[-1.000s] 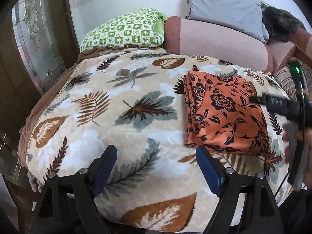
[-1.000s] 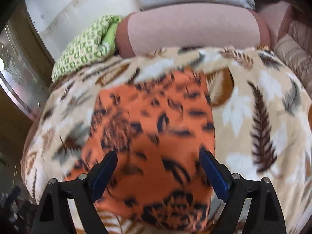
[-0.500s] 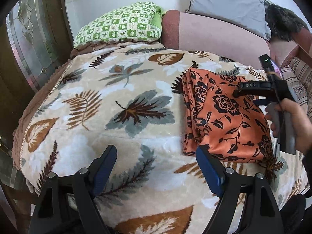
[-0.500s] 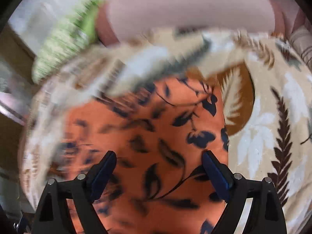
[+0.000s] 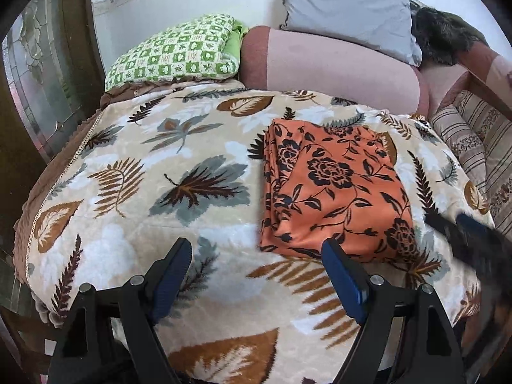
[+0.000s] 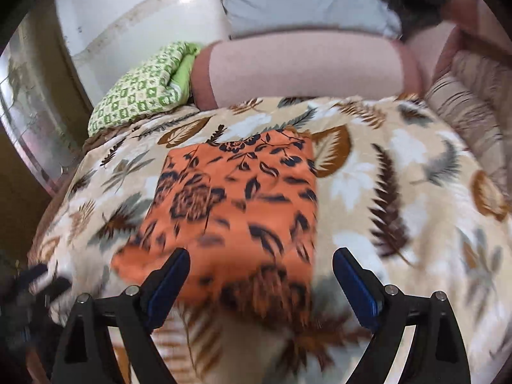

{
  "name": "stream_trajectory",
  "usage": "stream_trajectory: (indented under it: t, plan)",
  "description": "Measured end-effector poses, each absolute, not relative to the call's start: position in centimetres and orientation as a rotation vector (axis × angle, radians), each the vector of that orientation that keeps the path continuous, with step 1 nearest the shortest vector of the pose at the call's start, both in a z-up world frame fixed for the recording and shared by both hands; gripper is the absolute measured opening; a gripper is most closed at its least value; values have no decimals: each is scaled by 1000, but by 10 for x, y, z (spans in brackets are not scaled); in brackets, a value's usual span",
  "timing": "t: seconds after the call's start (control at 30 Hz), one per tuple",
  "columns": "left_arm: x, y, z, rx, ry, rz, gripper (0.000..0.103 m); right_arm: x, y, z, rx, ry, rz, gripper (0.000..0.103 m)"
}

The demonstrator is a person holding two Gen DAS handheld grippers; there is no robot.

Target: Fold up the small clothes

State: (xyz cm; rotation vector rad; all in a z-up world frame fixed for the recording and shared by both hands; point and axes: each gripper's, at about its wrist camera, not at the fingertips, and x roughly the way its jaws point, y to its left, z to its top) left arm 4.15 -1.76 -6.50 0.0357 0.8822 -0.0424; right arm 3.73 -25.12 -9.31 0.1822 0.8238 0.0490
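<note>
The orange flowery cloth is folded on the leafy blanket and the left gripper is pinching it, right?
Not pinching. In the left wrist view the left gripper is open and empty; the orange flowery cloth does lie folded on the leafy blanket.

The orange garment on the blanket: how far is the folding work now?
Done: the orange garment lies folded in a flat rectangle on the leaf-print blanket. In hand: nothing; the left gripper and the right gripper are both open and empty. Left: perhaps one more fold; no other clothes show.
</note>
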Motion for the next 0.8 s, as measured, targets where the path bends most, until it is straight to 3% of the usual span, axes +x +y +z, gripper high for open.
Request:
stream_trajectory:
  t: [0.17,0.3,0.8]
  plan:
    - [25,-22,-50,6,839,-42,84,-12,-245,-76,118,778,9,93]
    - [18,-28,-38,28,813,-41,92,-33,-236,-62,97,750,15,93]
    - [-5,-34,-22,65,787,-38,94,-35,-217,-44,39,742,16,93]
